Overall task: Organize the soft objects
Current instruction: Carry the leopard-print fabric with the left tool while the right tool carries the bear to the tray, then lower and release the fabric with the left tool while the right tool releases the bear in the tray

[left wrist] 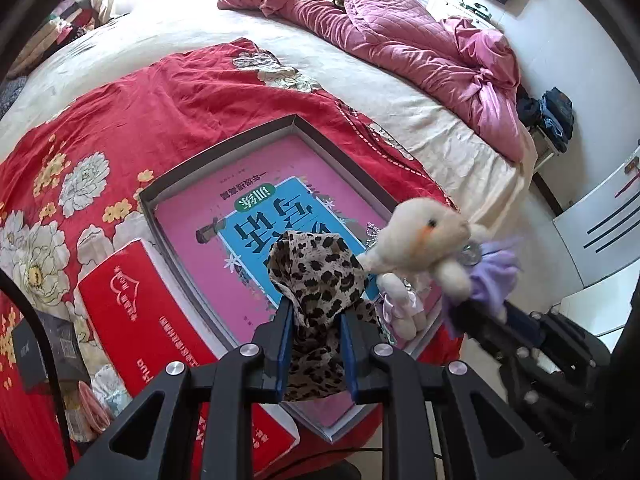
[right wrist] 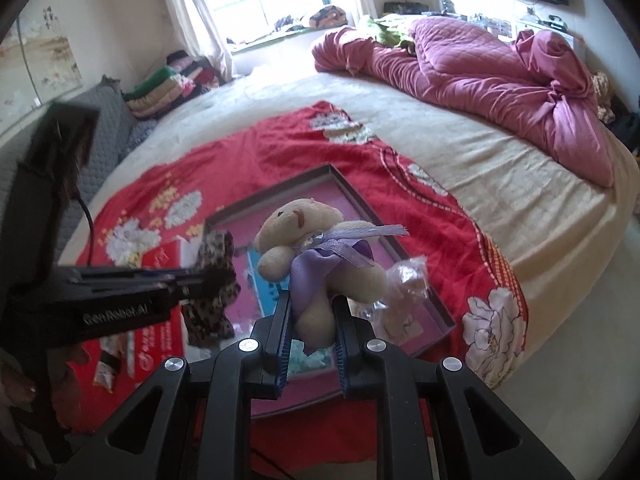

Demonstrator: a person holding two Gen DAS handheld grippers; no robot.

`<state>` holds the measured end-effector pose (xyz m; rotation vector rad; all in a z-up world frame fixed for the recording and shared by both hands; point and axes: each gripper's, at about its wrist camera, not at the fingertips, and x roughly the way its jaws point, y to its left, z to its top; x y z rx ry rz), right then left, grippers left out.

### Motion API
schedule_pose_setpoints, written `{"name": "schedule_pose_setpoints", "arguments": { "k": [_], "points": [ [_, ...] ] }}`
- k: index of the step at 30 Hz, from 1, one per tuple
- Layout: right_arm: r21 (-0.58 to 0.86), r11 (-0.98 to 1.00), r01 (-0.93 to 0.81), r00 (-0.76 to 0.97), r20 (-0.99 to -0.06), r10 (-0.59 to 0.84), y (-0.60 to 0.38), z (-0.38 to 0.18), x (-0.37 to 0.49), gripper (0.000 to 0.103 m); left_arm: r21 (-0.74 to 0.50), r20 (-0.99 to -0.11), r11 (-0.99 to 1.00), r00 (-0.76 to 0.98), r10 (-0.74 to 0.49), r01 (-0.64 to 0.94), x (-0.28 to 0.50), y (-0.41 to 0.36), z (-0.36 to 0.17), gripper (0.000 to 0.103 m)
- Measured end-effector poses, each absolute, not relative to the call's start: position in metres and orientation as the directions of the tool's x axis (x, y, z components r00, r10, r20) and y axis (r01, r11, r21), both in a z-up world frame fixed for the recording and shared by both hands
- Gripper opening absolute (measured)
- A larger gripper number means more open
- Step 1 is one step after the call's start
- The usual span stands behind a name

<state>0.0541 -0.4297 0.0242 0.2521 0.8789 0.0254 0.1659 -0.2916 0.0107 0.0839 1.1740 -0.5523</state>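
Observation:
My left gripper (left wrist: 316, 312) is shut on a leopard-print cloth (left wrist: 316, 276) and holds it above a shallow grey box (left wrist: 224, 152) with a pink and blue book (left wrist: 256, 224) inside. My right gripper (right wrist: 312, 308) is shut on a cream plush bear (right wrist: 304, 224) with a purple ribbon (right wrist: 340, 248), also above the box (right wrist: 280, 188). In the left wrist view the bear (left wrist: 424, 236) hangs at the right of the cloth. In the right wrist view the cloth (right wrist: 214, 280) and left gripper (right wrist: 188, 280) are at the left. Another small plush (left wrist: 400, 304) lies in the box's near corner.
The box rests on a red floral cloth (left wrist: 140, 120) spread on a cream bed (right wrist: 480, 168). A red box (left wrist: 132, 320) lies left of the grey box. A crumpled pink quilt (right wrist: 500, 76) lies at the far side. Folded clothes (right wrist: 168, 84) are stacked near the window.

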Motion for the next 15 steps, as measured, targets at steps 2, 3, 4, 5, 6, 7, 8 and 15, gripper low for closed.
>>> {"name": "schedule_pose_setpoints", "arguments": {
  "k": [2,3,4,5,6,7,8,15],
  "points": [
    [0.234,0.969,0.085,0.628,-0.767,0.131,-0.429,0.017,0.057,0.019,-0.214,-0.894,0.865,0.266,-0.361,0.454,0.168,-0.294,0.007,0.022],
    [0.232,0.969,0.085,0.625,-0.770,0.129,-0.429,0.014,0.058,0.019,-0.213,-0.894,0.865,0.266,-0.360,0.455,0.169,-0.295,0.006,0.022],
    [0.224,0.971,0.088,0.620,-0.775,0.122,-0.428,0.011,0.059,0.019,-0.210,-0.896,0.865,0.265,-0.357,0.455,0.169,-0.295,0.004,0.022],
    [0.212,0.973,0.088,0.614,-0.781,0.114,-0.427,0.008,0.060,0.019,-0.207,-0.897,0.866,0.265,-0.354,0.456,0.170,-0.296,0.003,0.022],
    [0.198,0.976,0.088,0.609,-0.786,0.104,-0.426,0.004,0.061,0.019,-0.201,-0.897,0.866,0.268,-0.351,0.458,0.170,-0.296,0.001,0.022],
    [0.190,0.978,0.089,0.605,-0.790,0.099,-0.425,0.002,0.062,0.019,-0.198,-0.899,0.866,0.268,-0.347,0.458,0.170,-0.297,0.000,0.022],
    [0.185,0.978,0.092,0.600,-0.794,0.094,-0.424,0.000,0.063,0.019,-0.199,-0.900,0.866,0.264,-0.347,0.458,0.170,-0.297,-0.001,0.022],
    [0.195,0.976,0.099,0.581,-0.807,0.102,-0.419,-0.014,0.069,0.019,-0.191,-0.905,0.867,0.260,-0.337,0.460,0.173,-0.298,-0.008,0.022]
  ]
}}
